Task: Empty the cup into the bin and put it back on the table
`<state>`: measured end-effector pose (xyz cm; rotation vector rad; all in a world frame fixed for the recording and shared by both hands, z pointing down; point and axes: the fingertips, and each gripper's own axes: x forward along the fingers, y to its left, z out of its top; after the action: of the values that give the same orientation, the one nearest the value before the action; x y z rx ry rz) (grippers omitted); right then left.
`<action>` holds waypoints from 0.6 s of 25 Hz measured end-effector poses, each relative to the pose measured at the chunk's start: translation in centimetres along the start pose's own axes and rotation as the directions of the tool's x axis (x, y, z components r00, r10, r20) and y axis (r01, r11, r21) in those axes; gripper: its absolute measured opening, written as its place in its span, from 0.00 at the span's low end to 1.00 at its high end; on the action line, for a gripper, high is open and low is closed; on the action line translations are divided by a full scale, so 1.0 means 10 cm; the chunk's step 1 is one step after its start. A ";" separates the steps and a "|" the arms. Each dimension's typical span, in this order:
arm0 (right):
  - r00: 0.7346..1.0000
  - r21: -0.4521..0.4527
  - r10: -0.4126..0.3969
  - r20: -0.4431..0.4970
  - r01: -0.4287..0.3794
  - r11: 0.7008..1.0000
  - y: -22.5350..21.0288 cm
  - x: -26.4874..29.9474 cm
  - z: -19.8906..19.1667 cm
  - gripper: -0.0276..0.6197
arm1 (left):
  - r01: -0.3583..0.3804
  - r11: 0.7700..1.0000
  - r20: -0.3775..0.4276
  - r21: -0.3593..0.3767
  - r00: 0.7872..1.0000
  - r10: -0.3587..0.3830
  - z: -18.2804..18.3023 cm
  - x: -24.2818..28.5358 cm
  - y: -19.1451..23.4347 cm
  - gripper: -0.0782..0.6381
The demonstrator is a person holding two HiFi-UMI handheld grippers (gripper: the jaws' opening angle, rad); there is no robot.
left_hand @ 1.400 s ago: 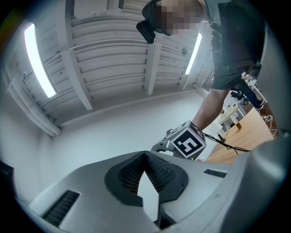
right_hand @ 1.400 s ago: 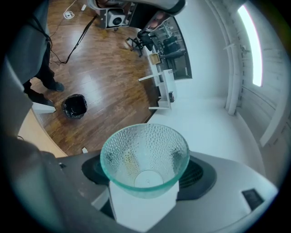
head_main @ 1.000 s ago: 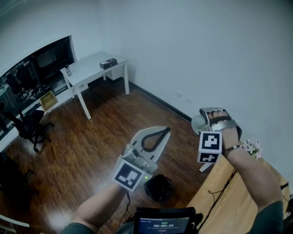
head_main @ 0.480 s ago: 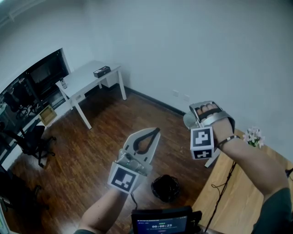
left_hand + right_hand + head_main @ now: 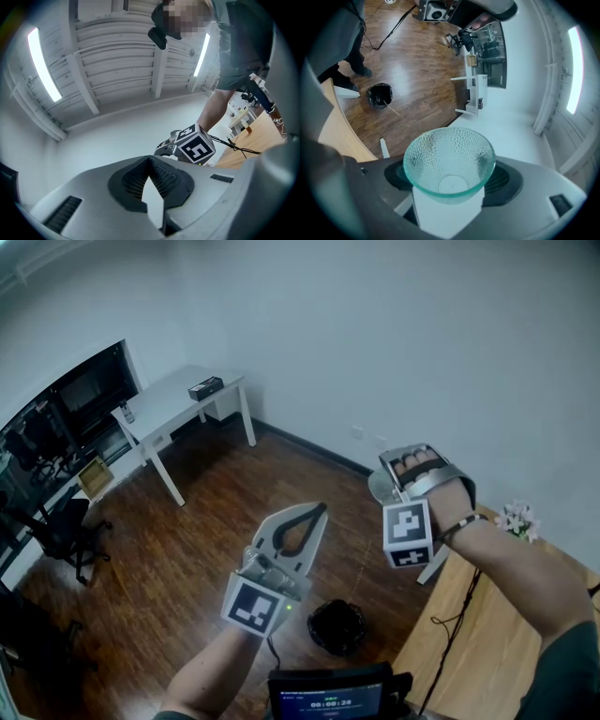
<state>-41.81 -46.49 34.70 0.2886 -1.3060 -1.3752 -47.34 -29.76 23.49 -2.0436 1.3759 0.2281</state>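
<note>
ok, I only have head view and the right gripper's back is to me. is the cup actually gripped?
Observer: Yes. In the right gripper view the glass cup sits clamped between the right gripper's fingers.
Operator: anything left inside?
Observer: Looks empty; its clear base shows bare.
Operator: mouth pointing where?
Observer: Back toward that gripper's camera, with the base pointing away.
</note>
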 end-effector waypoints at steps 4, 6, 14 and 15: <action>0.998 -0.035 -0.054 -0.012 0.054 0.998 -0.13 -0.08 0.03 0.65 | 0.003 1.000 0.003 -0.003 1.000 -0.003 -0.01 0.01 0.00 0.10; 0.999 -0.026 -0.044 -0.010 0.044 0.999 -0.12 -0.07 0.02 0.65 | 0.005 1.000 0.003 0.002 1.000 -0.005 -0.01 0.02 0.00 0.10; 0.999 0.003 -0.051 0.018 0.051 0.999 -0.24 -0.20 0.11 0.65 | -0.002 1.000 0.001 -0.005 1.000 0.002 -0.06 0.02 0.00 0.10; 0.998 -0.001 -0.057 0.018 0.057 0.998 -0.26 -0.22 0.11 0.65 | -0.002 1.000 0.002 -0.004 1.000 0.002 -0.06 0.02 0.01 0.10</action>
<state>-43.39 -44.86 31.98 0.3144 -1.3205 -1.4296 -47.44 -30.30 23.87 -2.0449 1.3778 0.2343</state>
